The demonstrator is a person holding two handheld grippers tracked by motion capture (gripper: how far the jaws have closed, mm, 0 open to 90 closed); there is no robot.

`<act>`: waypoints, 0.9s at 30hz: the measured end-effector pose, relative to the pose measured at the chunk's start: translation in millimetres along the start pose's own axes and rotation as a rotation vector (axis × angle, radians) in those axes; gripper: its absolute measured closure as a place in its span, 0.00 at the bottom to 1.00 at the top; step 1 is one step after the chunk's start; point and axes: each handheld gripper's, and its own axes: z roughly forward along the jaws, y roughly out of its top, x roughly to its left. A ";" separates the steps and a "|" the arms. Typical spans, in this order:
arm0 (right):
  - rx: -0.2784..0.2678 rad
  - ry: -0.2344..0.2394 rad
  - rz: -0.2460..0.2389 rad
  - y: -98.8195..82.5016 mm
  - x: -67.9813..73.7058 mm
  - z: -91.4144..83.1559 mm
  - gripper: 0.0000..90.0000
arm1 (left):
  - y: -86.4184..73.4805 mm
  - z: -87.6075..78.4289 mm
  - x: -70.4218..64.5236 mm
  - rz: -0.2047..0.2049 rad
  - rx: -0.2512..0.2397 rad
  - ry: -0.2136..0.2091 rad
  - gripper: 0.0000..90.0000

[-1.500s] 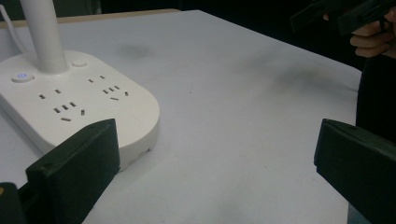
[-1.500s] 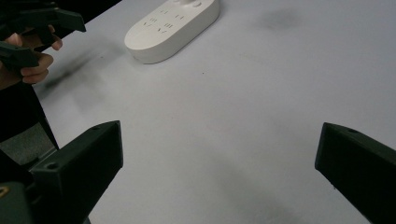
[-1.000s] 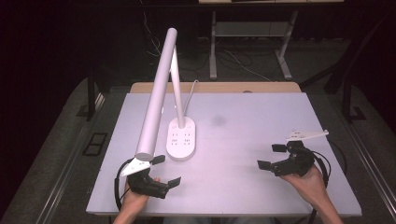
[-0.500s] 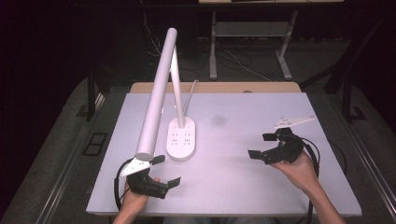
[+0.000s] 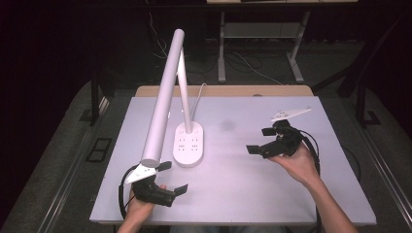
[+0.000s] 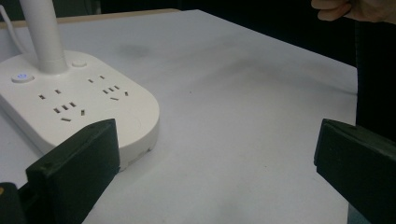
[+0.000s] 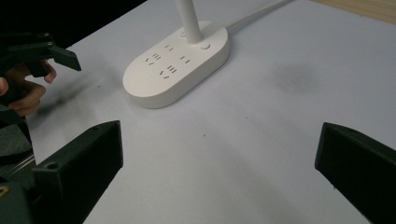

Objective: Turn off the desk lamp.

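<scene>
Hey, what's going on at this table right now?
A person sits at a white table with a two-jaw tool in each hand. A white desk lamp, its base carrying power sockets, stands left of centre. The right tool is raised over the table, jaws open and pointed toward the lamp base. The left tool sits near the table's front edge just below the lamp head, also open. Neither touches the lamp.
</scene>
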 end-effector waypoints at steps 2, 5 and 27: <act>0.003 0.001 0.002 4.2 0.0 4.1 0.01 | 0.0 -0.3 0.0 0.002 0.001 -0.001 0.00; 0.006 0.003 -0.004 8.6 -0.5 8.2 0.01 | 0.0 -0.4 0.0 0.000 -0.001 -0.001 0.00; -0.006 0.011 0.017 51.1 -12.1 61.0 0.01 | 0.1 0.4 -0.3 0.003 0.003 -0.004 0.00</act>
